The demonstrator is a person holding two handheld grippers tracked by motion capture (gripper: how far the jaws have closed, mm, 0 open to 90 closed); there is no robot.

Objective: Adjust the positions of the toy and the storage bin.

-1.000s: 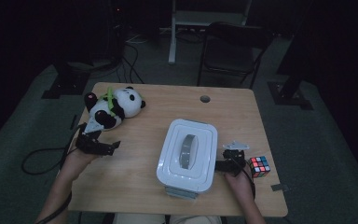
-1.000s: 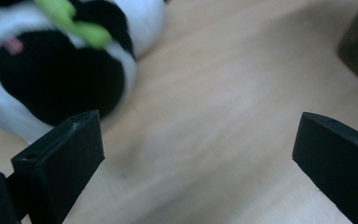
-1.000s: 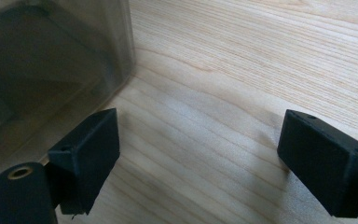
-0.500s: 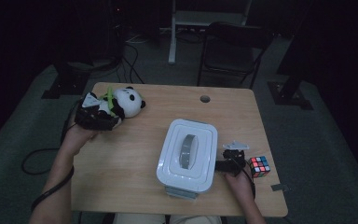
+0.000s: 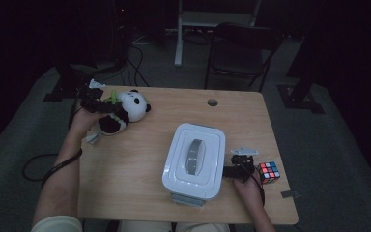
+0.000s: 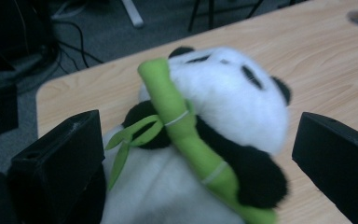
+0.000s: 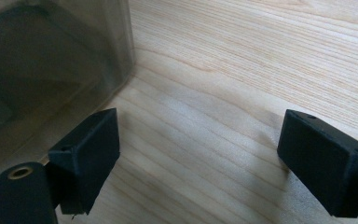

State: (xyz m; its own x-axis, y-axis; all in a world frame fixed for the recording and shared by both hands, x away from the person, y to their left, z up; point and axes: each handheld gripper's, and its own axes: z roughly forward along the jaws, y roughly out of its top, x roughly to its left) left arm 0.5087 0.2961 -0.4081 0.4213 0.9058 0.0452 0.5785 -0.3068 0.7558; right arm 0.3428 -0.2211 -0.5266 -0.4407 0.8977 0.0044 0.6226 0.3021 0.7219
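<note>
A plush panda (image 5: 123, 113) lies at the table's far left corner, hugging a green bamboo stalk (image 6: 186, 135). My left gripper (image 5: 95, 103) sits at the panda's left side, open, with its two black jaws spread on either side of the toy's body (image 6: 205, 140). A white lidded box (image 5: 194, 159) with a grey handle stands in the middle right of the table. My right gripper (image 5: 236, 166) rests low beside the box's right wall (image 7: 51, 60), open, with bare wood between its jaws. A colour cube (image 5: 268, 172) lies just right of that gripper.
The wooden table (image 5: 140, 169) has a round cable hole (image 5: 212, 102) near its far edge. A dark chair (image 5: 244, 53) and a white stand stand beyond the table. A black cable (image 5: 38, 164) loops off the left edge.
My left hand has carried its gripper away from me, from the table's bare left area up to the panda, whose body now sits between the open jaws. The right gripper has stayed put.
</note>
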